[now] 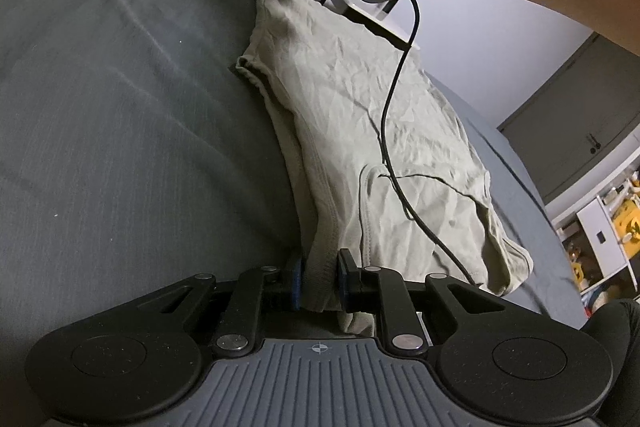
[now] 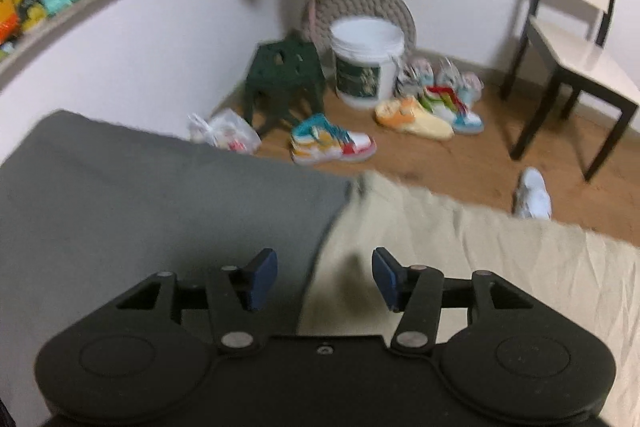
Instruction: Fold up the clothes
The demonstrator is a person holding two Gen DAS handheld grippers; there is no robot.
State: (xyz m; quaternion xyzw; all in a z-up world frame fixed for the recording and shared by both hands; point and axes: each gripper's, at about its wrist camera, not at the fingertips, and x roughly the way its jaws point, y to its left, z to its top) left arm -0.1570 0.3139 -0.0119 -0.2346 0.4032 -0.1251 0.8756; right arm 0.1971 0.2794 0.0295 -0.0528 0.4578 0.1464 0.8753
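Your left hand-held gripper (image 1: 320, 281) pinches the shirt (image 1: 360, 131) hem at the bed's (image 1: 120, 107) near edge; the right hand-held gripper (image 2: 325, 279) hangs wide and empty over the far end. The shirt looks limp and light: take the far hem.

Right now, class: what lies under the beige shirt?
The beige shirt lies on a grey bed cover, visible around it. The left gripper pinches its near edge. Anything directly beneath the fabric is covered.
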